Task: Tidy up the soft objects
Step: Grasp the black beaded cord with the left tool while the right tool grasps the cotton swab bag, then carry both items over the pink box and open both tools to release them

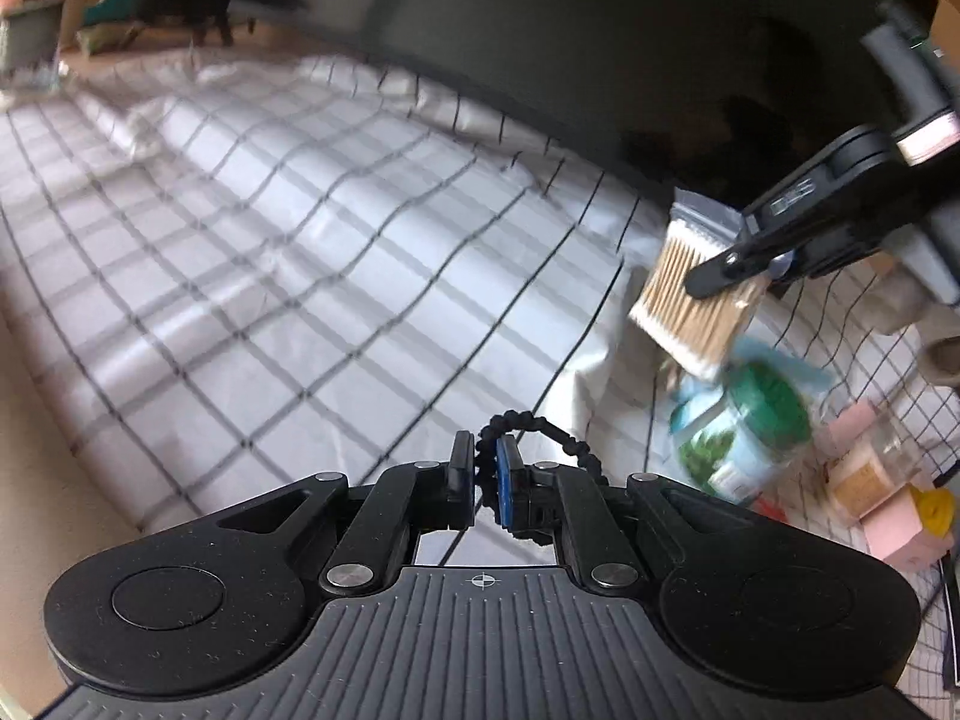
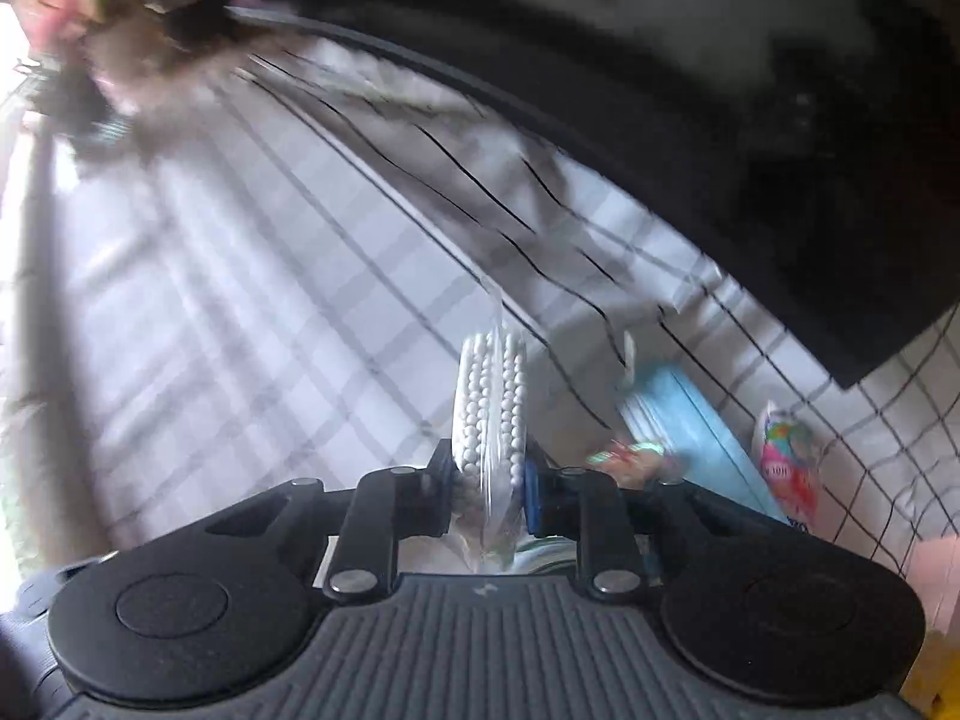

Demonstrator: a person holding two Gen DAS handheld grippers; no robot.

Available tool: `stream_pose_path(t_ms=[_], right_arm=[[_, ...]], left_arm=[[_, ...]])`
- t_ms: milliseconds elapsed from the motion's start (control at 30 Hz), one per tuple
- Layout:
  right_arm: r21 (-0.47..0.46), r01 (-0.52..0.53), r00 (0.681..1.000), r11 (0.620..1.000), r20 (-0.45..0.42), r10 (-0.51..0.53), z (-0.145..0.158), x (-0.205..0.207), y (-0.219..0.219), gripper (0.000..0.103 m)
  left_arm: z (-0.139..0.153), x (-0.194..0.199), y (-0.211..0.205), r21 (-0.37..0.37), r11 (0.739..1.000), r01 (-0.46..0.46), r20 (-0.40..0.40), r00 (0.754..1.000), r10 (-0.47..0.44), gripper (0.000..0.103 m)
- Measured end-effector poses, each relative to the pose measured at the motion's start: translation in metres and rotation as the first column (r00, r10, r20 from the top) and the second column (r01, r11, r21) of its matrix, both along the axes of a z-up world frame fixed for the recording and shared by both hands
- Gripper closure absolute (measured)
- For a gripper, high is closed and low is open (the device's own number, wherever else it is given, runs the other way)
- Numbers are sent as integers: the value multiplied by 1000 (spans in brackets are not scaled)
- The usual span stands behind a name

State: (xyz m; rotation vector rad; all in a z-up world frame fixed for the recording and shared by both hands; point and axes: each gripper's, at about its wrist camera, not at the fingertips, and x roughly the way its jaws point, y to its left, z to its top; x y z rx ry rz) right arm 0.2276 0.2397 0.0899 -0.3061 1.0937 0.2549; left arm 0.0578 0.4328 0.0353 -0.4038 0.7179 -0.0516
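The cotton-swab bag [image 2: 491, 414] is clamped in the right gripper [image 2: 487, 480] and a beaded hair tie [image 1: 543, 441] in the left gripper [image 1: 485, 477], lifted clear of the checked cloth [image 1: 270, 252] for sorting.

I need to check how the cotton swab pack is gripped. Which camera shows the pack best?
The left wrist view: the cotton swab pack shows side-on, sticks visible, hanging from the right gripper. The right wrist view shows it only end-on, white tips between the shut jaws.
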Motion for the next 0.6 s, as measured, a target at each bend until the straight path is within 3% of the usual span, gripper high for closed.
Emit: stream_pose_path(t_ms=[300, 600], right_arm=[[87, -107, 981, 990, 174, 91, 102, -62, -5, 82], [120, -52, 955, 991, 297, 14, 154, -96, -92, 82]], left_arm=[[78, 9, -20, 59, 998, 34, 147, 988, -42, 93], [128, 15, -72, 101, 989, 107, 204, 971, -125, 93]])
